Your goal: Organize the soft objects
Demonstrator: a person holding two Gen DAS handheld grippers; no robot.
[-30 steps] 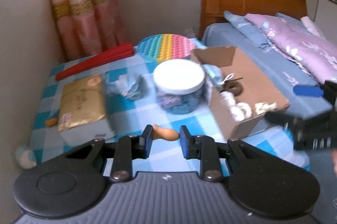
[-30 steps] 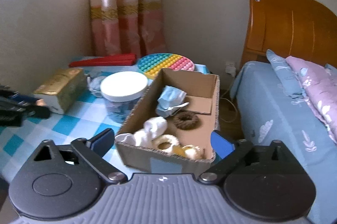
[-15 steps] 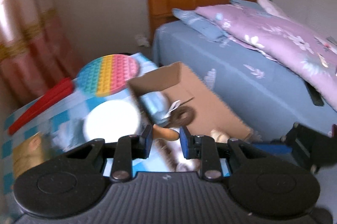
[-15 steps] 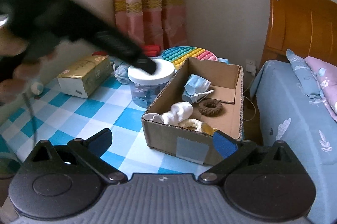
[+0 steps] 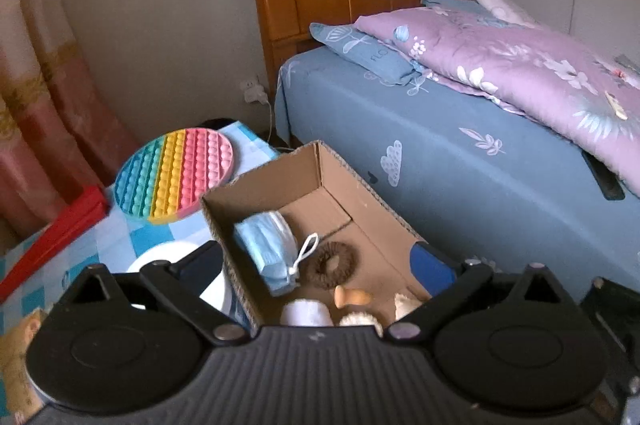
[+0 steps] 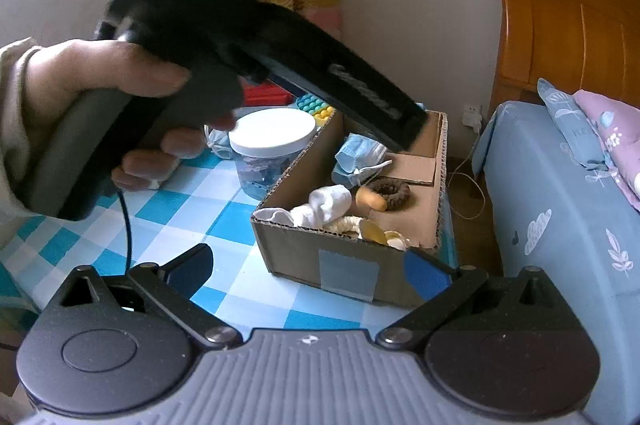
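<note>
A white-lidded jar (image 6: 272,133) stands on the checked table (image 6: 176,209) left of the cardboard box (image 5: 320,185). Inside the box lie a blue face mask (image 5: 268,249), white socks (image 6: 324,205), a brown scrunchie (image 5: 328,265) and a tan, pear-shaped soft toy (image 5: 352,297) touching the scrunchie. The left gripper (image 5: 316,261) hangs over the box, jaws wide and empty. Only the right view shows the person's left hand (image 6: 100,77) on its handle; only the left view shows the whole rainbow pop mat (image 5: 176,175). The right gripper (image 6: 308,265) sits before the box, jaws wide.

Left gripper (image 6: 404,137) above (perhaps inside) box (image 6: 348,265)
</note>
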